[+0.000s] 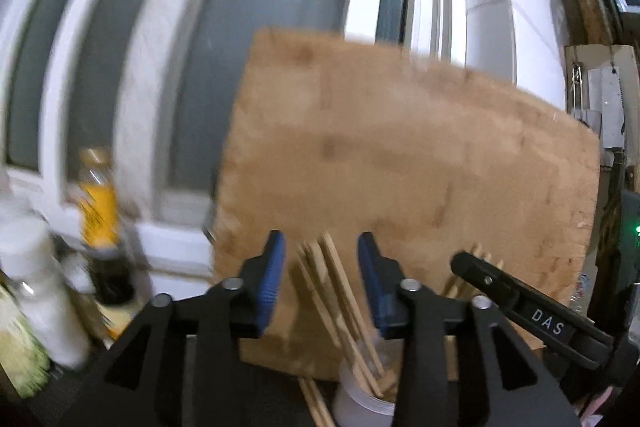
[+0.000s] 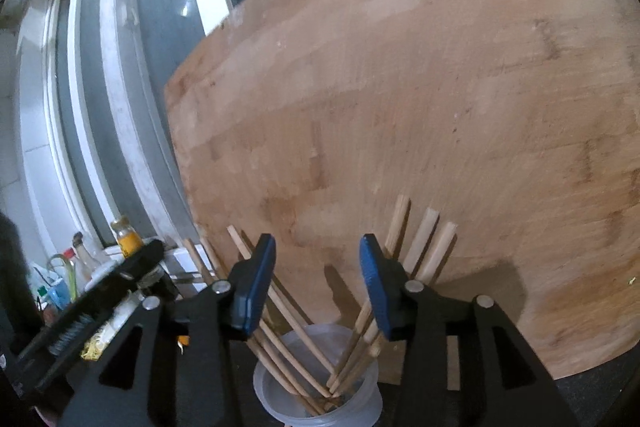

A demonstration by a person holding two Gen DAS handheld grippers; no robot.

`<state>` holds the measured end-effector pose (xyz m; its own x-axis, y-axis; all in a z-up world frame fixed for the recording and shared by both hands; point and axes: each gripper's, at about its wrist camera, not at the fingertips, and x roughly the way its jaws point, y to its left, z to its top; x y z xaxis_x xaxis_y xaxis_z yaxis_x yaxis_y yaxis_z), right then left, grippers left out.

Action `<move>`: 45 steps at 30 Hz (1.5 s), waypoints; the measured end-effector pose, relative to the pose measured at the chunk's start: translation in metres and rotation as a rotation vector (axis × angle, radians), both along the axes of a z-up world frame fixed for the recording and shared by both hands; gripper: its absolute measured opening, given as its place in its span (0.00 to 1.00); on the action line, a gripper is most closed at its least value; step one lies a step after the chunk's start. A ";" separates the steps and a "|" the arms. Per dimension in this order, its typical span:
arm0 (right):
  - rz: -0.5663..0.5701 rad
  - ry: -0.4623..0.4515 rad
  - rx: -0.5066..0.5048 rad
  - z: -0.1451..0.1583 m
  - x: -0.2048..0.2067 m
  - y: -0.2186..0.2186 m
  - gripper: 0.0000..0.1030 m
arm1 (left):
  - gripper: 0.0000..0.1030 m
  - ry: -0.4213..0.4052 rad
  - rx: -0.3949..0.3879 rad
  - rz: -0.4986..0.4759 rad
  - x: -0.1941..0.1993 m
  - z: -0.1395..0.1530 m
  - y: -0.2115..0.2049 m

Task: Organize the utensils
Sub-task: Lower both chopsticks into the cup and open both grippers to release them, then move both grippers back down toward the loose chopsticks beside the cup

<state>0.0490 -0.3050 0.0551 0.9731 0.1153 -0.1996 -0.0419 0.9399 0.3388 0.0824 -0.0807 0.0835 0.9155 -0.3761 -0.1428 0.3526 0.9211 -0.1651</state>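
Two grippers, left gripper point(image 1: 322, 279) and right gripper point(image 2: 318, 287), jaws apart, chopsticks point(image 2: 288, 323) in cup point(image 2: 362, 405), "DAS" label, slightly blurred.

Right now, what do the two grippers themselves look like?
Both match: the left gripper and right gripper have black angular linkage arms with silver round pivot pins and flat blue ribbed pads. The right gripper's side, seen from the left camera, bears white letters "DAS".

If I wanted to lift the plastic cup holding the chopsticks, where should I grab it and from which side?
Probably grip the plastic cup across its outer wall, low down, coming in level from the front. The chopsticks fan out above the rim and a wooden board stands close behind it.
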 end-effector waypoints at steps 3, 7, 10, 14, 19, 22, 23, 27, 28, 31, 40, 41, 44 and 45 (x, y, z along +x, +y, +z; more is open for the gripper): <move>-0.009 -0.024 0.006 0.003 -0.007 -0.002 0.49 | 0.52 -0.083 -0.009 0.079 -0.016 0.011 0.016; -0.009 -0.060 0.012 0.005 -0.016 -0.003 0.59 | 0.61 -0.120 -0.025 0.120 -0.026 0.019 0.035; -0.017 -0.082 0.011 0.007 -0.021 -0.003 0.67 | 0.73 -0.119 -0.009 0.159 -0.026 0.019 0.045; -0.020 -0.086 0.007 0.007 -0.023 -0.002 0.76 | 0.87 -0.085 0.003 0.180 -0.023 0.010 0.054; -0.036 -0.097 -0.011 0.009 -0.032 0.003 0.83 | 0.96 -0.066 0.022 0.224 -0.023 -0.002 0.064; -0.014 -0.091 -0.010 0.009 -0.047 0.005 0.83 | 0.98 -0.052 0.056 0.246 -0.022 -0.005 0.065; -0.024 -0.094 -0.023 0.008 -0.056 0.006 0.83 | 1.00 -0.045 0.056 0.247 -0.021 -0.005 0.066; 0.022 -0.026 -0.062 0.006 -0.075 0.016 0.83 | 1.00 0.062 0.072 0.254 -0.006 -0.009 0.066; 0.031 0.001 -0.067 0.004 -0.077 0.019 0.83 | 1.00 0.098 0.077 0.255 0.000 -0.010 0.067; 0.059 0.097 -0.109 -0.004 -0.079 0.031 0.77 | 1.00 0.250 0.109 0.254 0.022 -0.022 0.070; 0.168 0.445 -0.168 -0.066 -0.043 0.061 0.29 | 1.00 0.640 0.154 0.201 0.081 -0.081 0.068; 0.178 0.467 -0.161 -0.070 -0.038 0.062 0.27 | 1.00 0.660 0.153 0.194 0.084 -0.085 0.068; 0.204 0.521 -0.154 -0.086 -0.028 0.067 0.22 | 1.00 0.673 0.167 0.193 0.086 -0.093 0.065; 0.208 0.535 -0.157 -0.090 -0.025 0.069 0.21 | 1.00 0.674 0.176 0.197 0.087 -0.094 0.064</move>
